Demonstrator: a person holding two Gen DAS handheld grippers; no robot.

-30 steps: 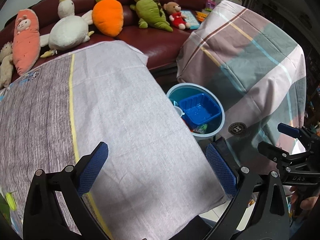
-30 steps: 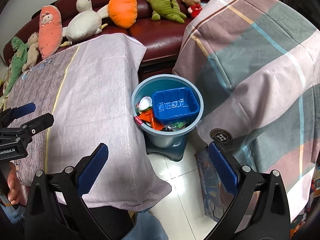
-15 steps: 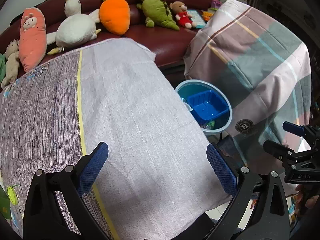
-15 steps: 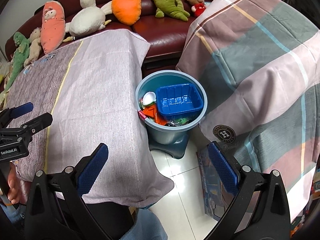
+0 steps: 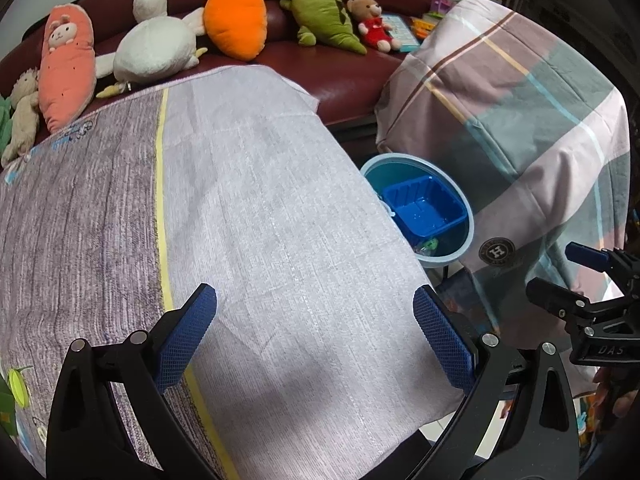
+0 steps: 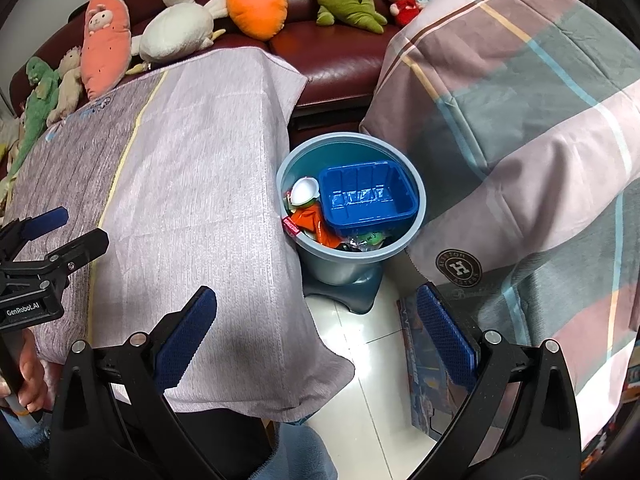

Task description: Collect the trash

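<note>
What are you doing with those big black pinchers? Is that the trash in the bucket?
A person holds a gripper in each hand, and both the left gripper and the right gripper are open and empty. They hover over a cloth-covered table. The bucket on the floor beside it already holds trash: a blue tray, a white cup and wrappers. No trash shows on the table.

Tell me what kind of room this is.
Most likely a home living room: a dark red leather sofa lined with plush toys, a cloth-covered table in front of it, and a small blue trash bin on the tiled floor.
</note>
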